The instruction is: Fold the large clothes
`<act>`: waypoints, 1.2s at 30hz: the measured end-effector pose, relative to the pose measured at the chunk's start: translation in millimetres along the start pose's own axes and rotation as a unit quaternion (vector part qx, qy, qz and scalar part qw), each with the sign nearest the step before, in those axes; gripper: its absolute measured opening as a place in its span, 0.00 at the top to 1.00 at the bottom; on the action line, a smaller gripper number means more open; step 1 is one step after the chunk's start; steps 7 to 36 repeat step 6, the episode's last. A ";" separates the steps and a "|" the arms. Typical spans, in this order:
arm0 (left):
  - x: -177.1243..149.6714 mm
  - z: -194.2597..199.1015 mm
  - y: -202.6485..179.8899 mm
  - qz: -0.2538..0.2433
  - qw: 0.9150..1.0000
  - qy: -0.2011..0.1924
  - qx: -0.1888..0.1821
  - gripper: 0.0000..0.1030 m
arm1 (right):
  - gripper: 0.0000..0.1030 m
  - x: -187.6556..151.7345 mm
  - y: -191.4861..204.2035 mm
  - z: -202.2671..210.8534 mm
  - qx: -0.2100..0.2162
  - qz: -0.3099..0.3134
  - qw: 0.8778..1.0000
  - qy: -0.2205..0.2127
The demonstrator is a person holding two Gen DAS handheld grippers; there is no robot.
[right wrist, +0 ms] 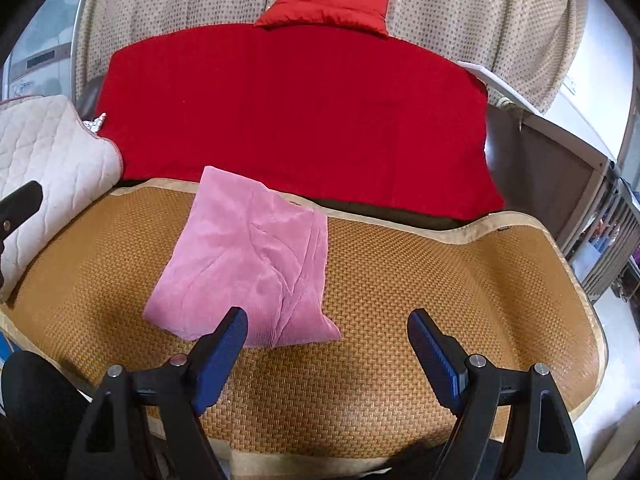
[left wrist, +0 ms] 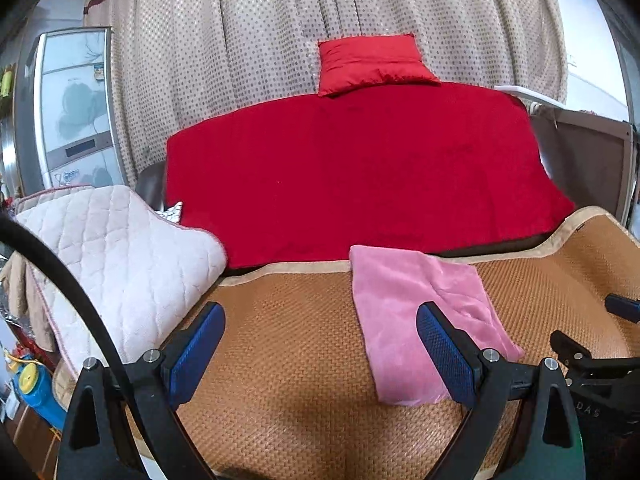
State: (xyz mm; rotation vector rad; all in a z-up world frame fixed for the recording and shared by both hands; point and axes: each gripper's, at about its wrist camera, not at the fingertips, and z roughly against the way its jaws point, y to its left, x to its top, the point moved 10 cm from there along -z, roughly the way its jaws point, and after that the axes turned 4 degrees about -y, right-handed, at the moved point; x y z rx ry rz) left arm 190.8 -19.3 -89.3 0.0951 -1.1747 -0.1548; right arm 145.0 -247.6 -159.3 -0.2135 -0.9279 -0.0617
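**Both grippers spread above the mat, pink garment flat and untouched**

I hold my left gripper (left wrist: 320, 344) and my right gripper (right wrist: 328, 344) over the woven tan bamboo mat with its beige cloth border (right wrist: 420, 280), jaws spread wide on each, nothing between the blue pads. The folded pink corduroy garment (right wrist: 248, 256) lies flat on the mat, its far corner at the mat's back edge. My right gripper's left finger overlaps the garment's near edge in view; I cannot tell whether it touches. Behind the mat spreads a red blanket (right wrist: 296, 116) with a small red pillow (right wrist: 332, 4); a quilted white cushion (left wrist: 120, 264) sits left of the mat.
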 end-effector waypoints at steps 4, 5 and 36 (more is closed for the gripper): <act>5.4 -3.5 -2.1 0.015 1.000 -0.015 -0.020 0.06 | 0.18 7.9 1.9 -7.9 -0.001 0.005 1.000 -0.004; 5.9 -7.3 -0.9 0.019 1.000 -0.014 -0.020 0.06 | 0.18 9.3 2.1 -9.9 -0.002 0.006 1.000 -0.005; 5.1 -13.8 0.6 0.020 1.000 -0.009 -0.020 0.06 | 0.18 11.0 1.4 -13.2 -0.004 0.007 1.000 -0.005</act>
